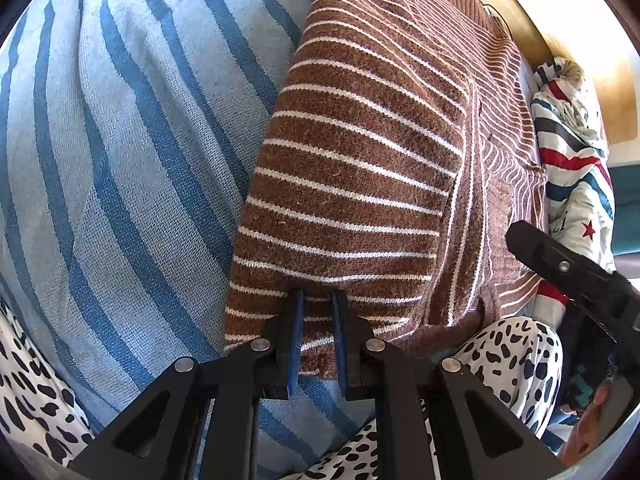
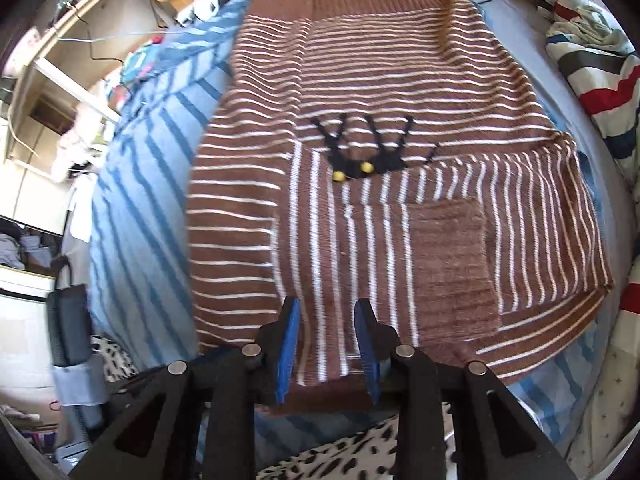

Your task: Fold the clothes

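On the bed, over the blue striped sheet [image 1: 120, 160], the brown striped sweater [image 1: 360, 152] lies partly folded, one sleeve laid across its front. The left gripper [image 1: 318, 312] is clenched on the sweater's near edge. The right gripper [image 2: 328, 320] hangs released, fingers [image 2: 289, 332] spread above the folded sleeve. Sleeve folding looks nearly done; next, I judge, the body wants folding over, both hands gripping the near edge

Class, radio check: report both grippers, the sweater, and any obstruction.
Left gripper pinching sweater edge. Right gripper open above folded sleeve, nothing held. Nothing in the way.
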